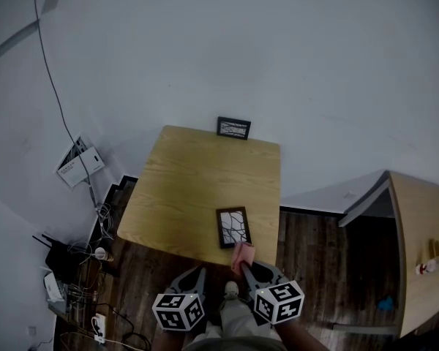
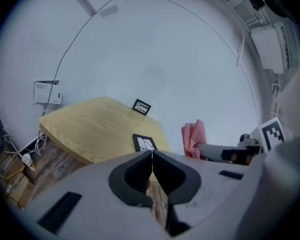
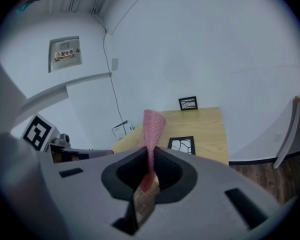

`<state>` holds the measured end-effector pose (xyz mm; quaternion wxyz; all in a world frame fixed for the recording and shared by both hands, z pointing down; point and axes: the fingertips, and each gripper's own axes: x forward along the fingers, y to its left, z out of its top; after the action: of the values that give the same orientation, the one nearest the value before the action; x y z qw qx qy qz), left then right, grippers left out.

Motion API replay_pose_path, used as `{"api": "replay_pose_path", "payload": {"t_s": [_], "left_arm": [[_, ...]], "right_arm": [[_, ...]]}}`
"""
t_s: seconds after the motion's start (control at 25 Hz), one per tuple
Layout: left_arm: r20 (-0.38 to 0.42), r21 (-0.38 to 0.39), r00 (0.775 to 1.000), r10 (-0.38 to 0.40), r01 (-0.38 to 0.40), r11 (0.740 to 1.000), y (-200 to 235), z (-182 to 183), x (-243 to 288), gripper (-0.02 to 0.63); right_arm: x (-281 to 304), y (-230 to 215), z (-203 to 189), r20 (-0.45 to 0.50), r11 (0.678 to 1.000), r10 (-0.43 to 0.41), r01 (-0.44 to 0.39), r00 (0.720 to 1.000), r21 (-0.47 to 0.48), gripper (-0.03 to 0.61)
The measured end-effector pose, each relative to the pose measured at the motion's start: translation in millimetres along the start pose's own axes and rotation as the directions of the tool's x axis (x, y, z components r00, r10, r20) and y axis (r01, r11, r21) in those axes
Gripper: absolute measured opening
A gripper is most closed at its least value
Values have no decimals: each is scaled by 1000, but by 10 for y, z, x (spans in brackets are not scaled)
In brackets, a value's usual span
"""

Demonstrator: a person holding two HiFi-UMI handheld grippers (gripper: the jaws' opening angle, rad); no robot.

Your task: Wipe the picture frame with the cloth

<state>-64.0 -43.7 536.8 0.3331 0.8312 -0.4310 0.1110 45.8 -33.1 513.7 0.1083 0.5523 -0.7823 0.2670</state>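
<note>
Right gripper (image 1: 243,266) was found clamped on the pink cloth (image 1: 243,254). One fold was pinched between the pads and the loose end stood up past the tips, a hold judged to leave free fabric for laying against the glass. The left gripper (image 1: 201,270) was held with its jaws pressed together and nothing between them. It was judged to be kept free for steadying the work. Both were held clear of the bench (image 1: 183,189), over the floor (image 1: 314,247) just short of its near edge, and nothing on the bench was touched.

The picture frame (image 1: 233,227) was laid flat by the bench's near right corner, at 12 o'clock from the right gripper and about 1 o'clock from the left. A second frame (image 1: 233,128) was stood at the far edge against the wall (image 1: 278,50), at 12 o'clock from the flat one and well apart from it.

The flat frame lay just beside the near edge and near the right edge, so strokes driven toward 6 or 3 o'clock were judged liable to slide it off. Bare bench was left open from 9 round to 12 o'clock — the safer way for wiping. A wooden cabinet (image 1: 417,210) at 3 o'clock stood well apart.
</note>
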Motion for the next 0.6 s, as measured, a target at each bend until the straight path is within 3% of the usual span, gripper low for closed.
{"api": "replay_pose_path", "payload": {"t_s": [0.6], "left_arm": [[58, -14, 998, -15, 16, 1000, -52, -279, -1010, 5]], "right_arm": [[-675, 702, -279, 79, 998, 52, -51, 995, -22, 18]]}}
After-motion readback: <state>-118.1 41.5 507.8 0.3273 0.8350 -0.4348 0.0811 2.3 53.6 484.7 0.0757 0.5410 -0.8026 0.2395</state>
